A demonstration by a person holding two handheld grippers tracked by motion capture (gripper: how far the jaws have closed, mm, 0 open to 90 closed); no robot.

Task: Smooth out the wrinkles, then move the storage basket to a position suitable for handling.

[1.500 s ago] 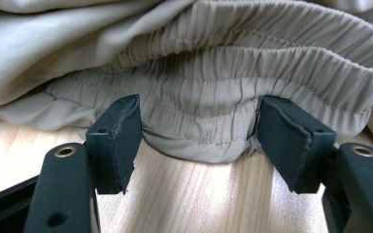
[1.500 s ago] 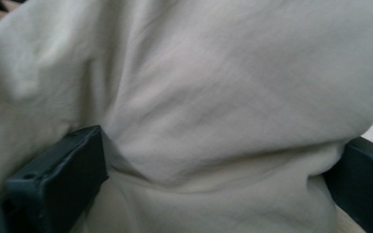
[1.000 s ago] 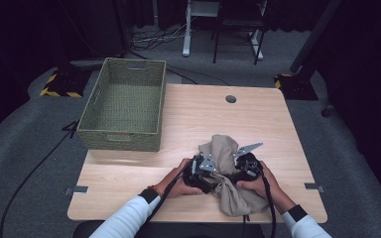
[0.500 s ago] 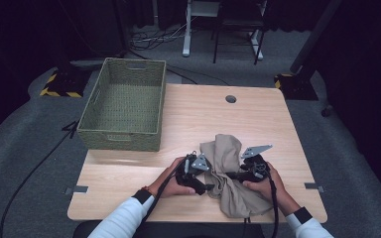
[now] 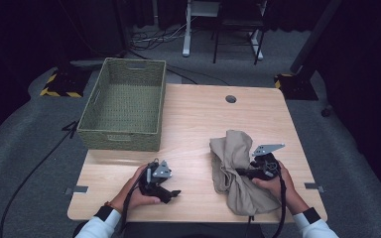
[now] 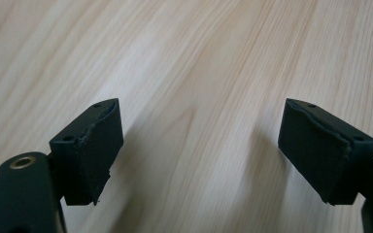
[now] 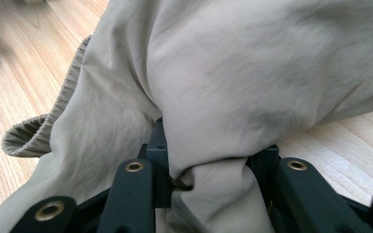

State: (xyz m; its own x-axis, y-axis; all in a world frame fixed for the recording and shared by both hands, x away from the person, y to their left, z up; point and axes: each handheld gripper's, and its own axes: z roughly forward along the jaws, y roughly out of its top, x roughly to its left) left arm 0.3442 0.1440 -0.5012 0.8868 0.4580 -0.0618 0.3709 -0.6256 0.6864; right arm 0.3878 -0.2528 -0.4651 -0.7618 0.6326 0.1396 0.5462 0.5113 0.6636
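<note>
Left claw has just opened, let go and pulled away left of the beige garment over bare desk; right claw, jaws lately closing, grips a bunched fold, so it now handles the garment alone

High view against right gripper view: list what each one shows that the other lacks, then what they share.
High view alone: the woven basket at the table's far left, the left gripper with open jaws over bare wood, well apart from the cloth, both of the person's hands, and the floor with cables beyond the table.

Right gripper view alone: close up, a bunched fold of fabric squeezed between the right gripper's jaws, and an elastic, gathered hem lying on the wood.

Both: the beige cloth, the right gripper clamped on it, and the light wooden tabletop.
</note>
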